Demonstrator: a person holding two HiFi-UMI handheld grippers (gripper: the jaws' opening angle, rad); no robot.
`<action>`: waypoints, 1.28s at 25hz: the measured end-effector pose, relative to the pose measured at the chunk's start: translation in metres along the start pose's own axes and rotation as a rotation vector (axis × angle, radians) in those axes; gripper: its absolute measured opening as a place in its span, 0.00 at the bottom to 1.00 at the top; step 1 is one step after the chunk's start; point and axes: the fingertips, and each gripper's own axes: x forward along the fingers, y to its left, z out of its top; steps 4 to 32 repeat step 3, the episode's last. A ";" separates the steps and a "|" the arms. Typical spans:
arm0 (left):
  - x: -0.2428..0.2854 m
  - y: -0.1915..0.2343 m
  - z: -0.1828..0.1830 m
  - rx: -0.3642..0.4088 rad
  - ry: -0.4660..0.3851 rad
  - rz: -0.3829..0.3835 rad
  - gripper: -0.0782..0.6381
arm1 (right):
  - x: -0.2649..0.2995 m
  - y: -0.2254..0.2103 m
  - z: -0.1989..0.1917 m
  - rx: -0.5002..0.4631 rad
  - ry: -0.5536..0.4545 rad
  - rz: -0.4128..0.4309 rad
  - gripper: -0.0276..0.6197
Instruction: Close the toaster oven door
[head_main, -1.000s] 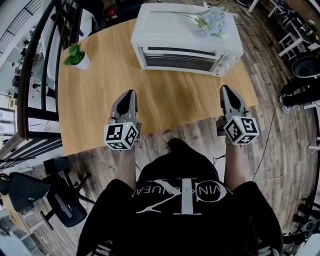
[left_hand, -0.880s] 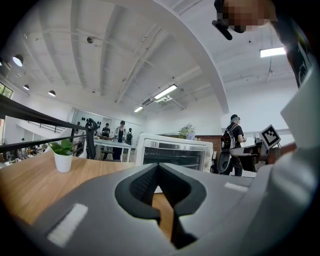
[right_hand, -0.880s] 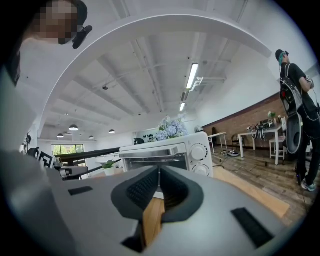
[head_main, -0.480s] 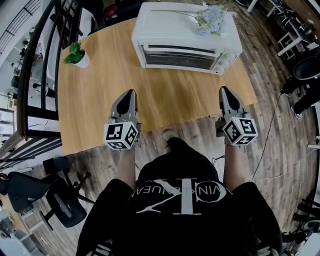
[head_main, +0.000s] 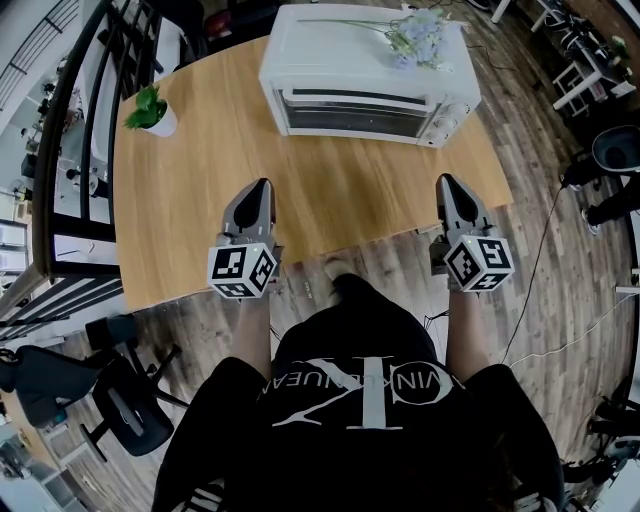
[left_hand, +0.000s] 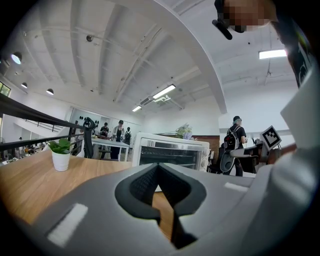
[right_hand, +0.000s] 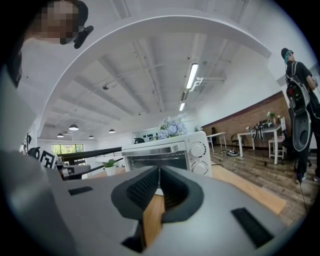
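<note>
A white toaster oven (head_main: 365, 70) stands at the far side of the wooden table (head_main: 190, 200), its glass door (head_main: 370, 115) upright against the front. Both gripper views show it straight ahead, in the left gripper view (left_hand: 172, 152) and the right gripper view (right_hand: 167, 155), door up and two knobs at its right. My left gripper (head_main: 262, 185) hovers over the table's near edge, jaws together with nothing between them (left_hand: 159, 169). My right gripper (head_main: 447, 180) hangs near the table's front right corner, also shut and empty (right_hand: 159, 171). Both are well short of the oven.
A bunch of pale flowers (head_main: 420, 35) lies on the oven's top. A small potted plant (head_main: 150, 110) sits at the table's left edge beside a black railing (head_main: 60, 150). An office chair (head_main: 120, 400) stands on the floor at lower left. People stand in the background.
</note>
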 end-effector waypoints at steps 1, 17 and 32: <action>0.000 0.000 0.000 0.001 0.000 0.000 0.12 | 0.000 0.000 0.000 0.001 0.000 0.000 0.08; 0.000 -0.001 0.000 0.002 0.001 0.000 0.12 | -0.001 -0.001 -0.001 0.003 0.001 0.000 0.08; 0.000 -0.001 0.000 0.002 0.001 0.000 0.12 | -0.001 -0.001 -0.001 0.003 0.001 0.000 0.08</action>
